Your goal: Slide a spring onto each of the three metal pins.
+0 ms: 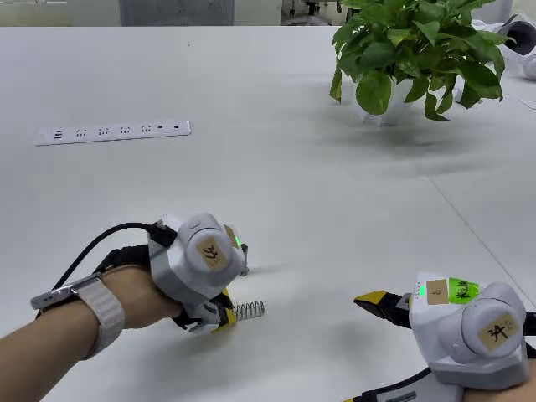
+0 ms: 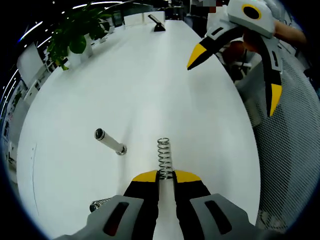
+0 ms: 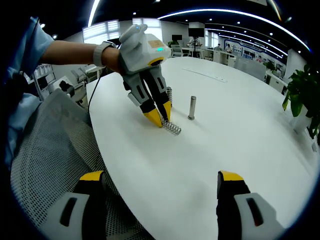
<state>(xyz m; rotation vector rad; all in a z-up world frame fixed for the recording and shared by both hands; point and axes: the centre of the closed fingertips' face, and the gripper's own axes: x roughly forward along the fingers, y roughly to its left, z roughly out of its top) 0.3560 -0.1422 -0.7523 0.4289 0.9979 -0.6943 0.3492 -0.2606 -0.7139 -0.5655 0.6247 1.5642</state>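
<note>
Pinching a slim silvery coil spring, left gripper is closed; right gripper gapes wide.

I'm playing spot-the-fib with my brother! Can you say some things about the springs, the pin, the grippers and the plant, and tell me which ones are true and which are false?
1. The left hand-held gripper is shut on a spring. True.
2. The right hand-held gripper holds a spring too. False: its jaws stand open with nothing between them.
3. A bare metal pin stands upright on the table. True.
4. The held spring is already on that pin. False: it is in the gripper's jaws, apart from the pin.
5. The plant has tipped over. False: it stands upright in its white pot.
</note>
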